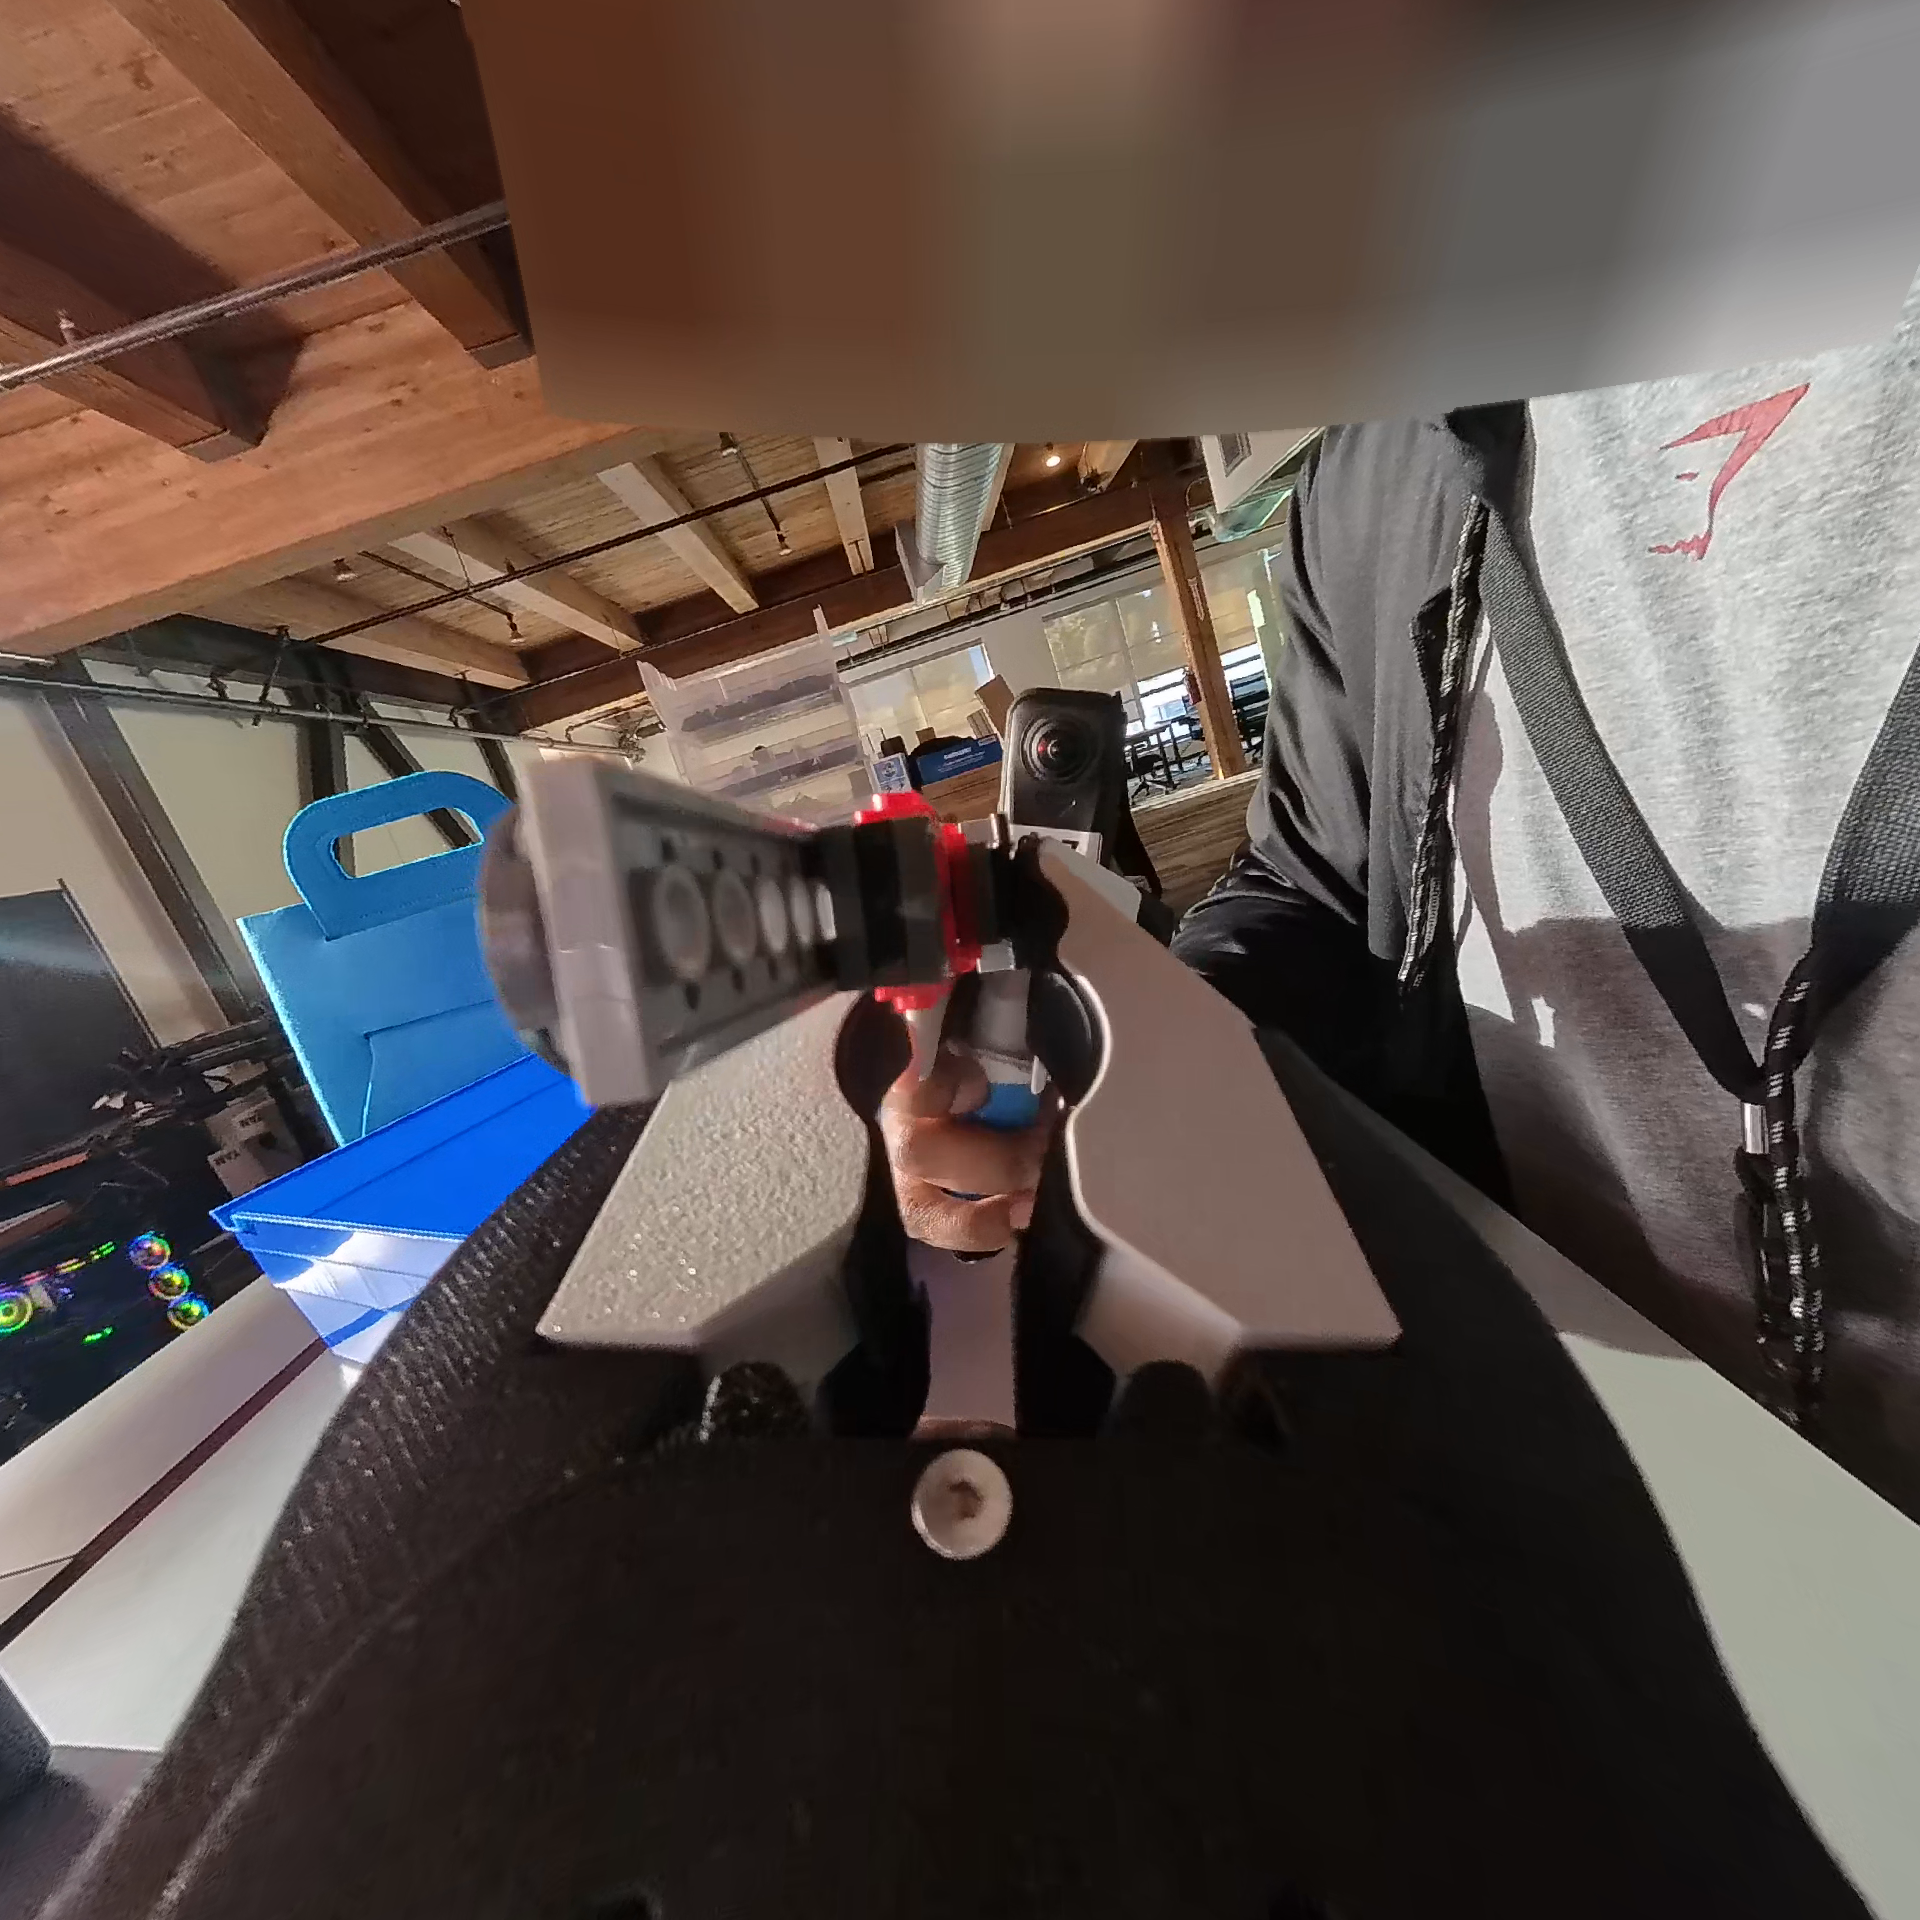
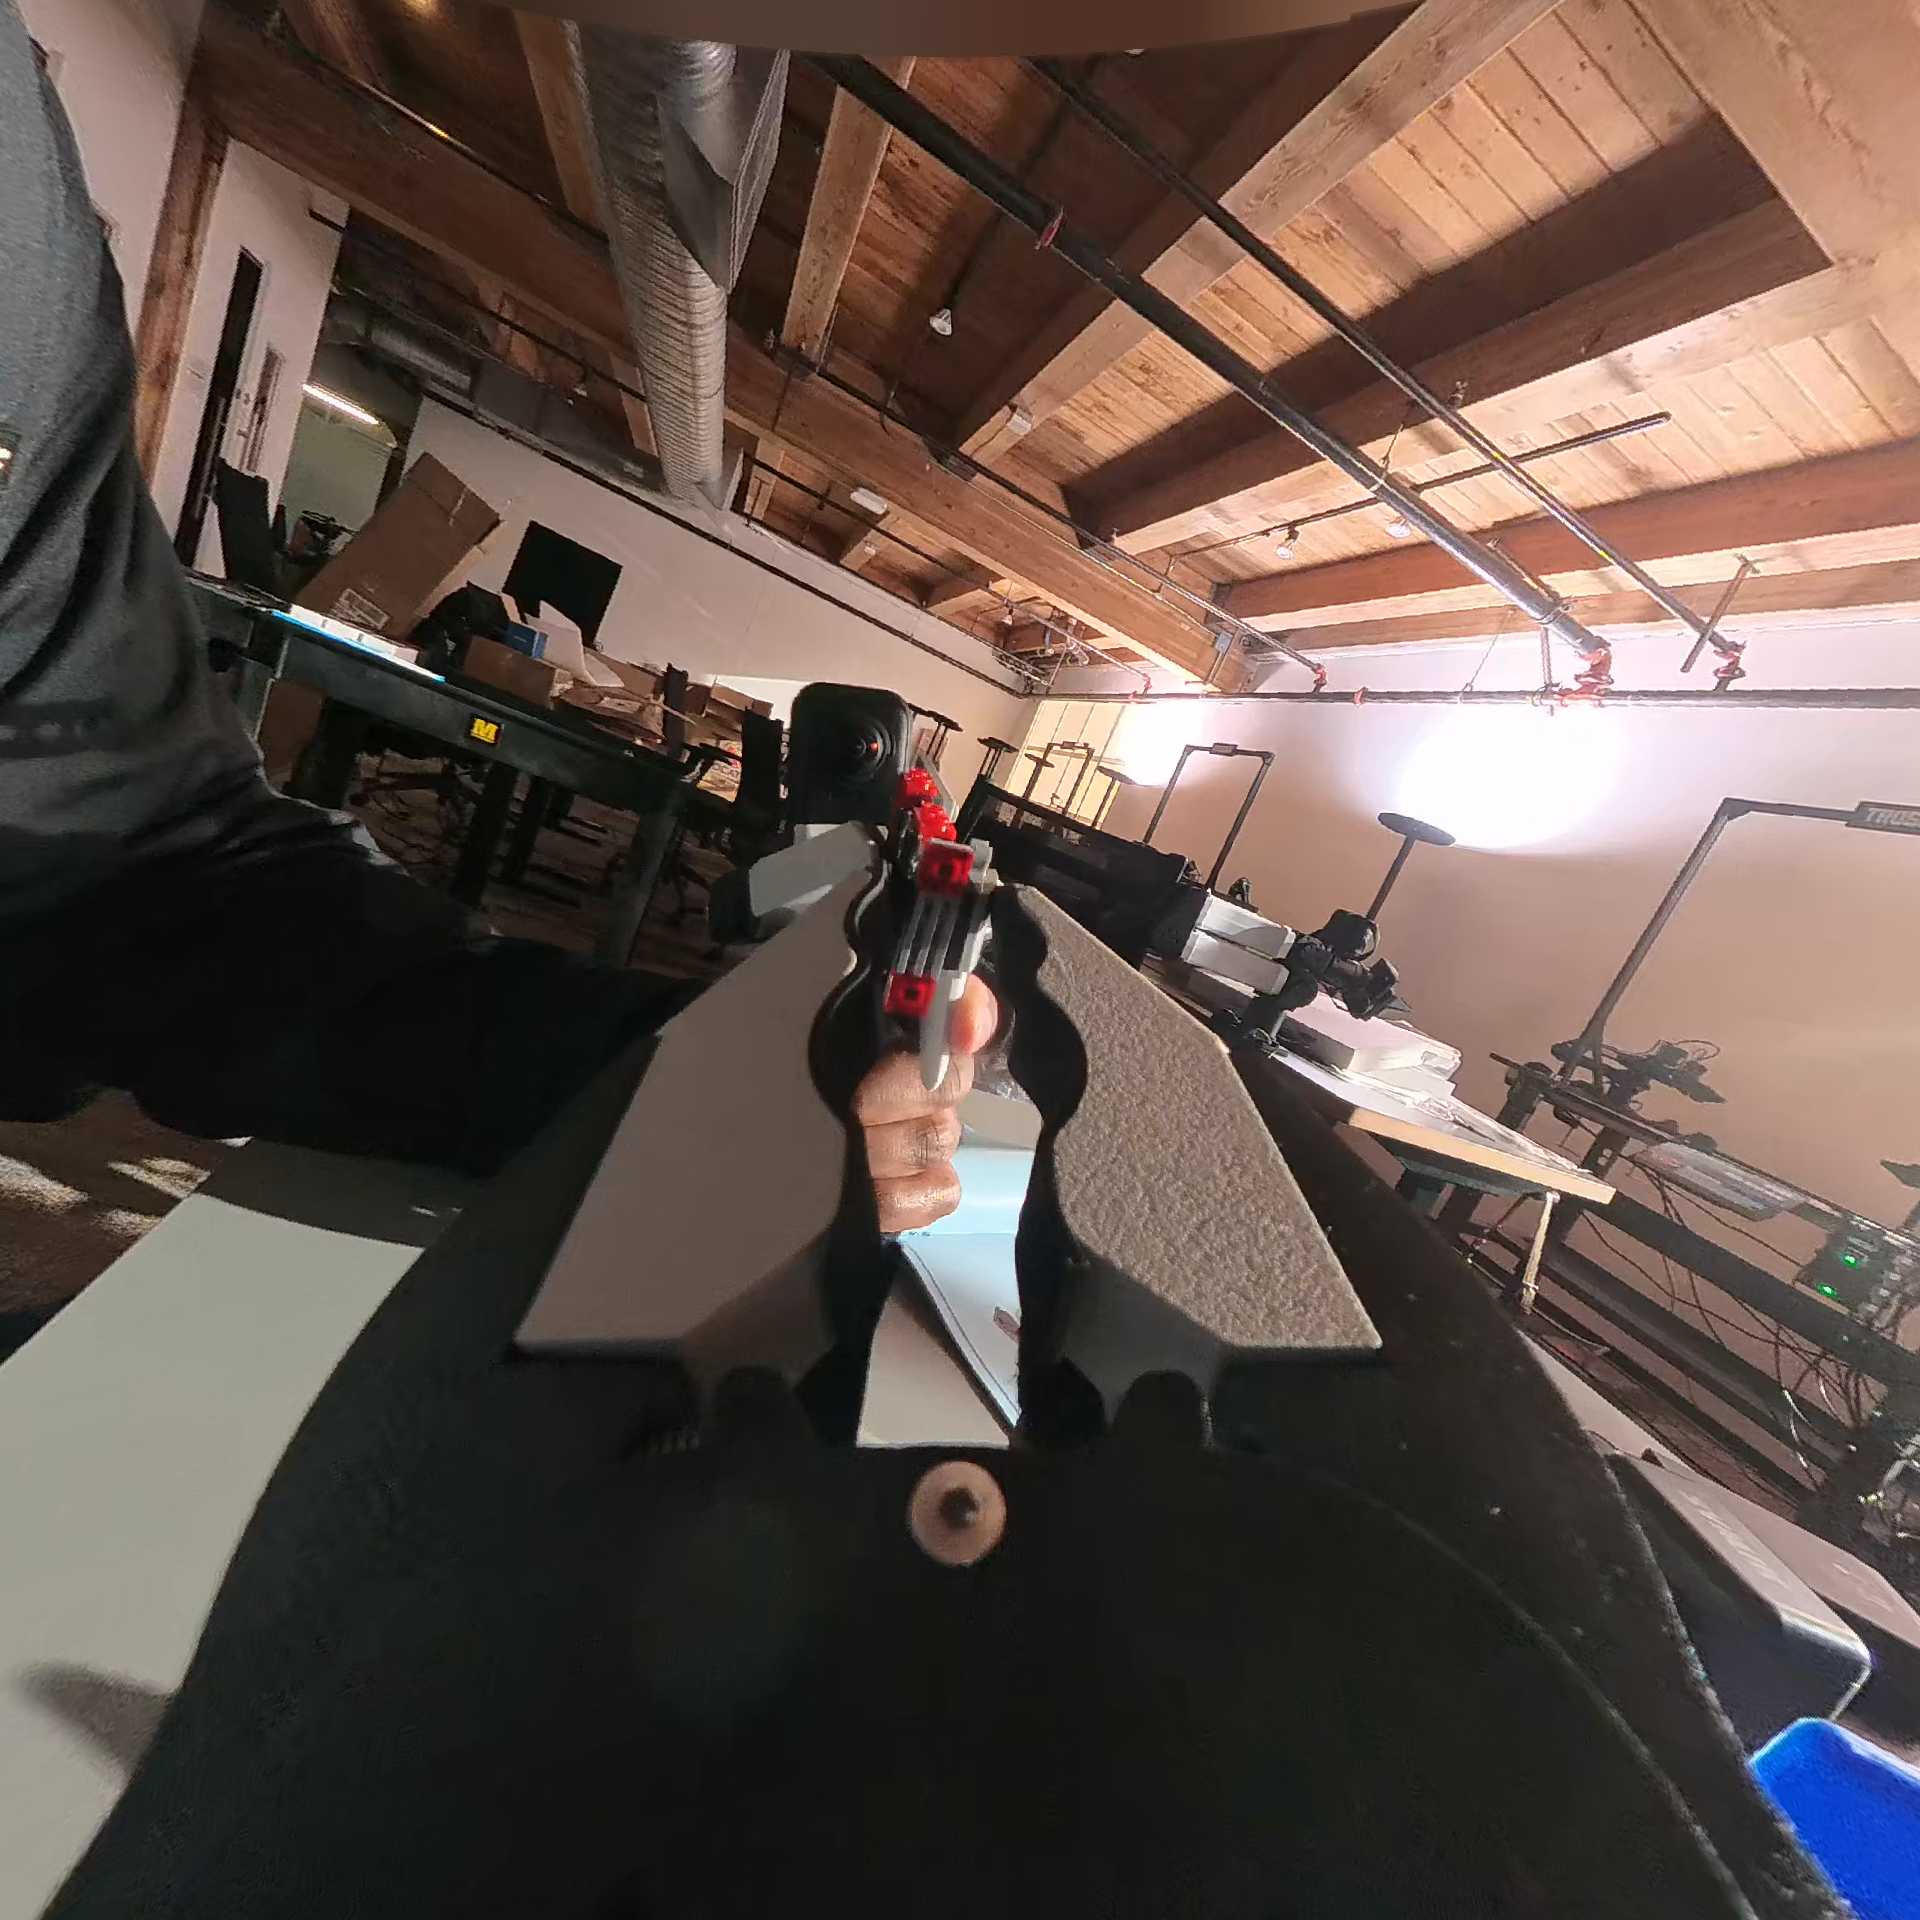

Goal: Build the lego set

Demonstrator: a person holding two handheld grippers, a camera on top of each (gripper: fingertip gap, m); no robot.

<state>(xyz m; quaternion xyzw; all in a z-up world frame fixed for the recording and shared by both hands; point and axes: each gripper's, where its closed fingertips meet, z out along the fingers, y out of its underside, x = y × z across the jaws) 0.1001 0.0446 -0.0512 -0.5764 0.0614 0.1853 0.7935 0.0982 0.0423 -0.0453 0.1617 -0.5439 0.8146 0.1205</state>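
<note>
Here, in the left wrist view, the left gripper (image 1: 935, 935) points up and outward, and the model (image 1: 727, 925) sits at its fingertips, around ten to eleven o'clock from the finger gap. It is a grey and black lego build with a studless underside facing the camera and red pieces at its far end. Its red-and-black end lies right at the fingertips, so the jaws look clenched on that end, though the exact contact is hidden. Opposite, at one o'clock, the right gripper (image 1: 1060, 790) faces back with its camera showing, and a hand (image 1: 956, 1153) wraps a handle seen through the gap. A blue bin (image 1: 416, 1195) and a blue felt bag (image 1: 384, 935) stand at nine o'clock on the white table (image 1: 156, 1455).

In the right wrist view, the right gripper (image 2: 935, 914) meets the same model (image 2: 935, 914) end-on — stacked grey and black plates with red studs, seated between its fingertips at twelve o'clock. The jaws stand narrowly apart and appear to be grasping it. The left gripper's camera sits just beyond, at eleven o'clock.

The risk, as I judge it, is leverage — both tools pinch one short end of a long build held in mid-air, so a twist or uneven squeeze could pop plates apart or drop the long grey end onto the table.
</note>
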